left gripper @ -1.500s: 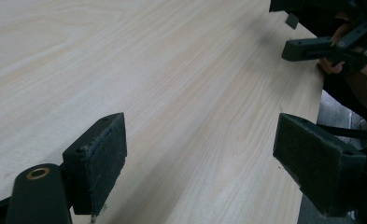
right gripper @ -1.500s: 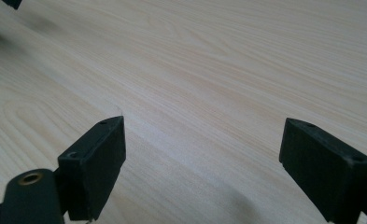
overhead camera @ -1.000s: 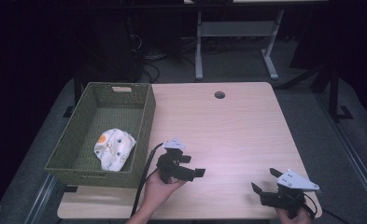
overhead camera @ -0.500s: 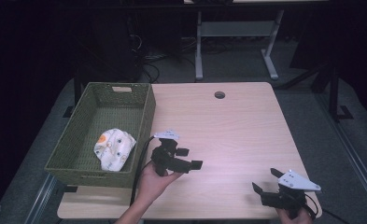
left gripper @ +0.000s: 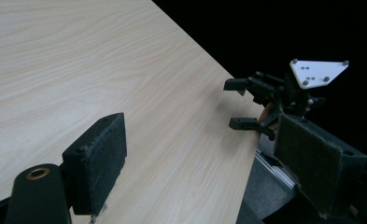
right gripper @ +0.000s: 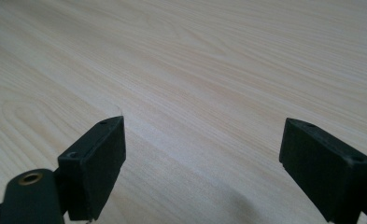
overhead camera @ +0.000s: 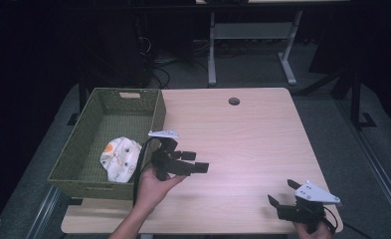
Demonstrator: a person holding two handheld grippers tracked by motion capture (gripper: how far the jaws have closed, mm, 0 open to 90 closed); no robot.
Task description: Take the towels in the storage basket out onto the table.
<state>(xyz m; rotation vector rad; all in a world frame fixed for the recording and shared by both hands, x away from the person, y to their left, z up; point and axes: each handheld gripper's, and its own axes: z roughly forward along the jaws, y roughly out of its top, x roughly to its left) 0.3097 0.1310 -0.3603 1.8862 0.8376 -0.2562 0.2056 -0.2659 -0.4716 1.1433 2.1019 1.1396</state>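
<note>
No readable writing shows anywhere; the white cloth (overhead camera: 117,158) in the lower middle of my woven green basket (overhead camera: 78,162) carries only orange blotches and small dark specks. Since the earlier frames my left gripper (overhead camera: 195,163) has lifted away from the table's near edge and swung toward the frame's centre, just right of the basket, jaws spread wide and empty. My right gripper (overhead camera: 281,193) stays at the lower right corner, jaws also wide, holding nothing over the pale wood-grain table (overhead camera: 243,134). The pads (left gripper: 102,158) look like fuzzy dark felt on blocky black fingers.
</note>
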